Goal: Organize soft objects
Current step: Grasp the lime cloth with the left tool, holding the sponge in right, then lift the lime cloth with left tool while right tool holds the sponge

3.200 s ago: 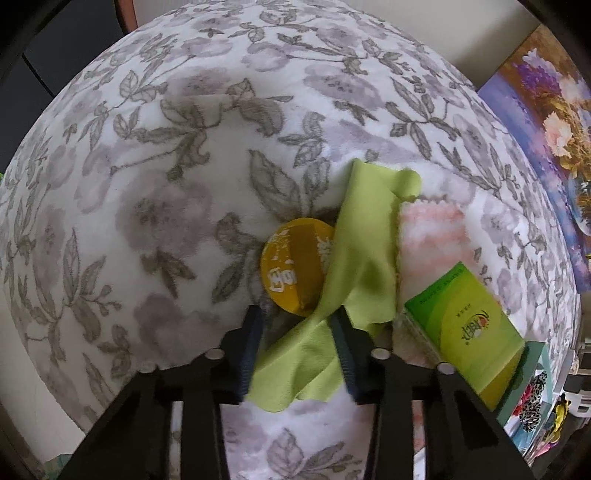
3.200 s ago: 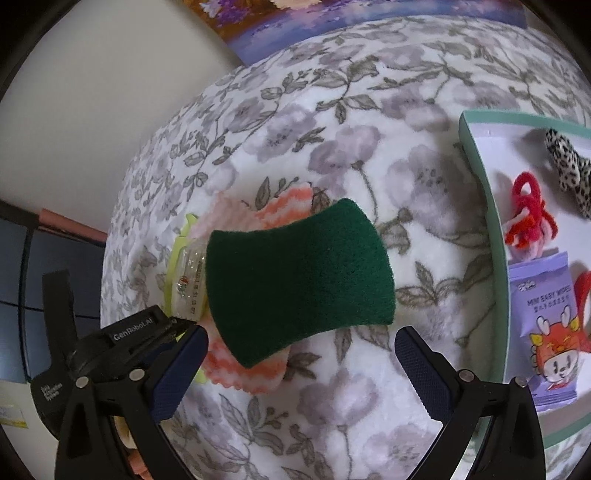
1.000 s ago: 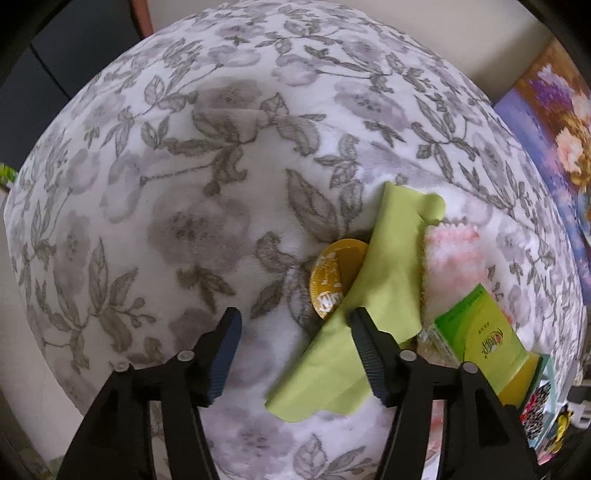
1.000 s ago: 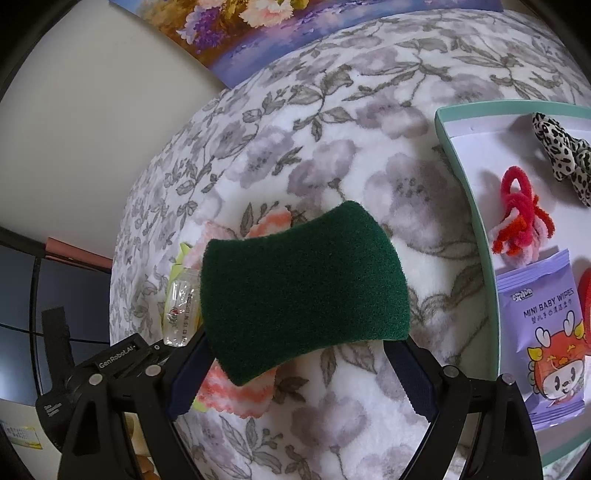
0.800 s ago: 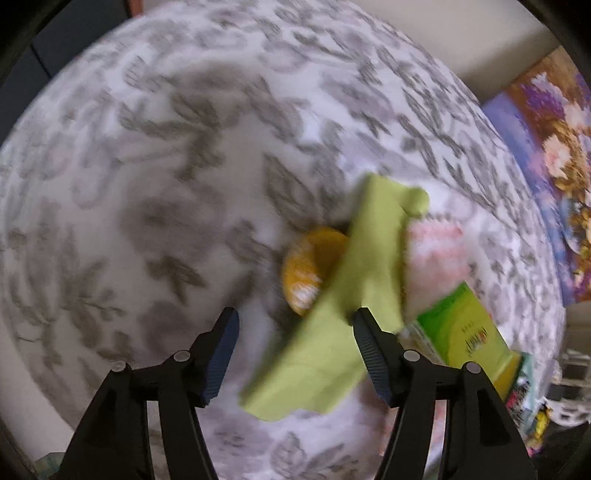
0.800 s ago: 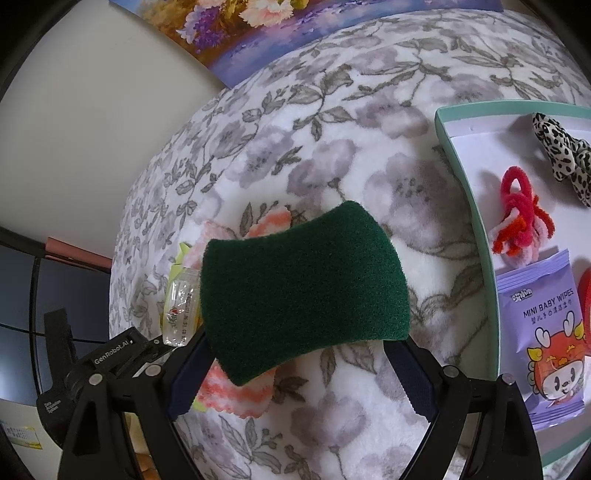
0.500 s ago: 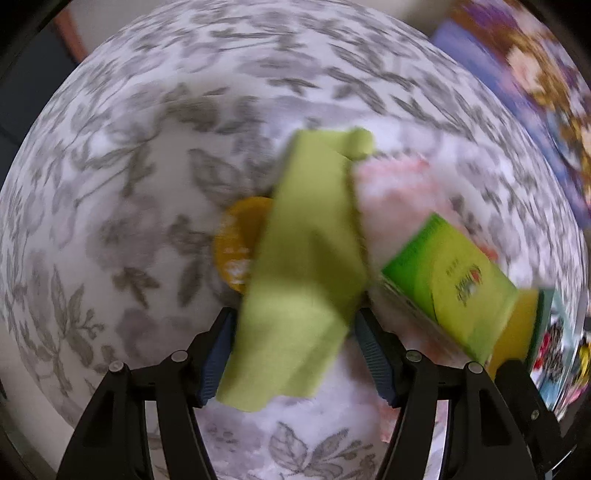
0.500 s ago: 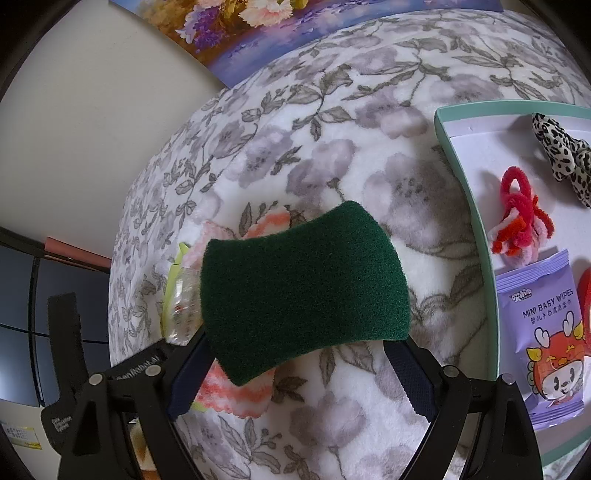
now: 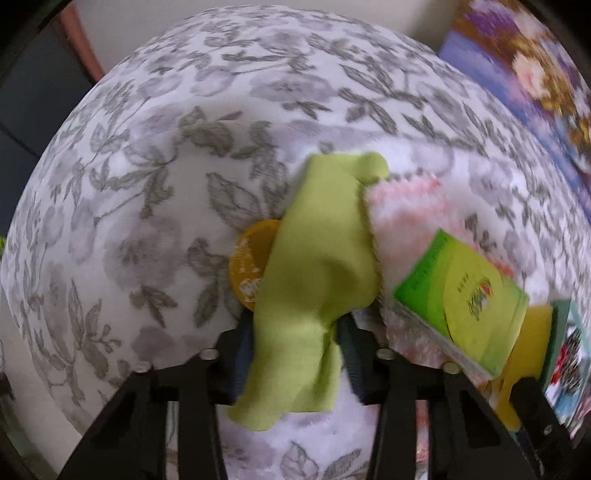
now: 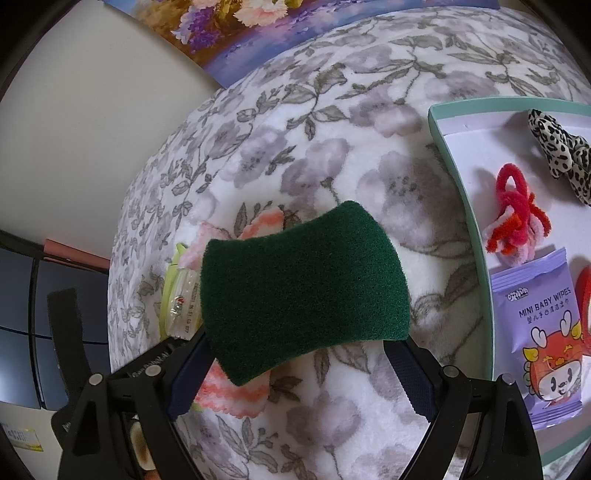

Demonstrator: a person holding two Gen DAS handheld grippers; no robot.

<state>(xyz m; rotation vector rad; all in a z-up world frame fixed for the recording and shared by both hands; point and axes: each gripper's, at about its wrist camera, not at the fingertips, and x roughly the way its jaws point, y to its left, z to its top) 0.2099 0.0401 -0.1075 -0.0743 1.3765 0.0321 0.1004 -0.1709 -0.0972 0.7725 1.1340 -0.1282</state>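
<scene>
A lime green cloth point(image 9: 321, 251) lies crumpled on the floral blanket, partly over a yellow round lid point(image 9: 249, 262). My left gripper point(image 9: 293, 350) points down at it. Its jaws are closing, and the cloth's lower part is bunched and pinched between the pads. Beside the cloth lie a pink-and-white cloth point(image 9: 406, 206) and a green tissue pack point(image 9: 461, 295). My right gripper point(image 10: 295, 354) is shut on a dark green sponge point(image 10: 303, 302), held flat above the pink-and-white cloth point(image 10: 232, 395). The sponge's yellow side point(image 9: 532, 332) shows in the left wrist view.
A teal-rimmed tray point(image 10: 461, 192) at the right holds a baby wipes pack point(image 10: 535, 332), a red pipe-cleaner knot point(image 10: 513, 221) and a leopard scrunchie point(image 10: 554, 140). A flower painting point(image 10: 258, 26) leans at the back. The blanket drops off at the left.
My left gripper slid over the green cloth and its jaws narrowed onto it, bunching the fabric. The right gripper and sponge stayed still.
</scene>
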